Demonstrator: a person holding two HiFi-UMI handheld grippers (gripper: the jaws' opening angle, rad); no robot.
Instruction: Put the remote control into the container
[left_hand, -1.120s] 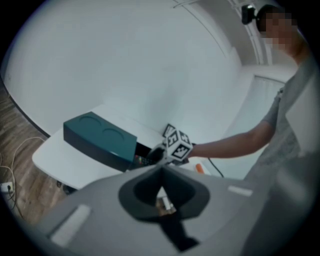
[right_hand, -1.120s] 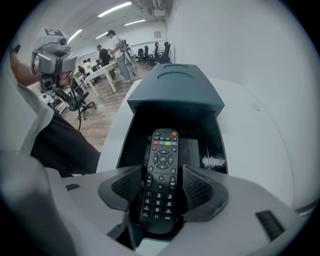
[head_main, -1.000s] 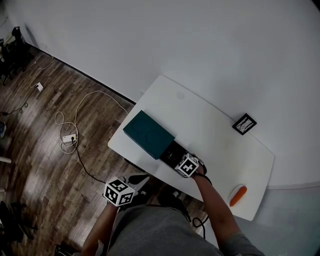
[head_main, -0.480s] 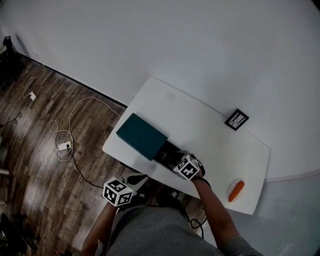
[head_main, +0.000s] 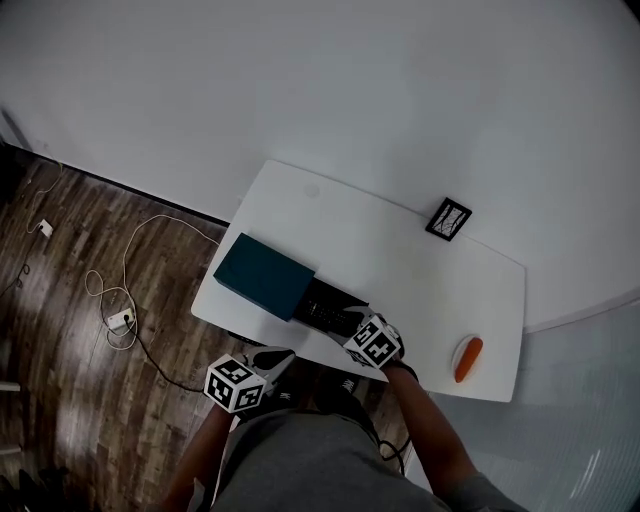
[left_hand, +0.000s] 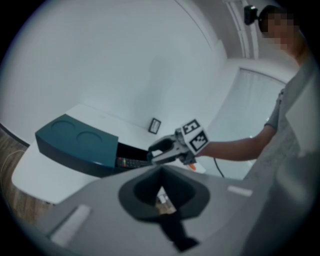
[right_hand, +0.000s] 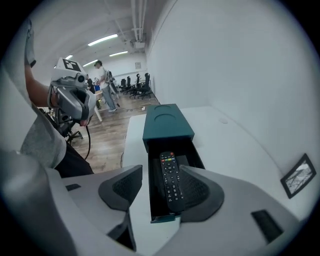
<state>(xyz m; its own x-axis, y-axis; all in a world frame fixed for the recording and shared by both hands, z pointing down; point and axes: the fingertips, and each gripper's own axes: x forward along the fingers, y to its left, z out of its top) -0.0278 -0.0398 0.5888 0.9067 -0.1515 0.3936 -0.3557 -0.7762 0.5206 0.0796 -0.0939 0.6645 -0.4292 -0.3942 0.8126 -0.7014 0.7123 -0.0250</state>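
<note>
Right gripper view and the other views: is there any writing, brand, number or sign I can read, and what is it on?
No text can be read anywhere.
On the remote control: button marks are too small to read.
On the framed picture: scribbled lines, no legible words.
On the patterned cubes: black and white squares only, no letters.
On the box: two round outlines on top, no print.

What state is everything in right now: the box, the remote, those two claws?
Container: drawer slid out, open.
Remote control: lying flat inside the drawer.
Right claw: open, jaws either side of the remote control.
Left claw: shut, empty, held clear of the table.
Orange object: lying on the table.
</note>
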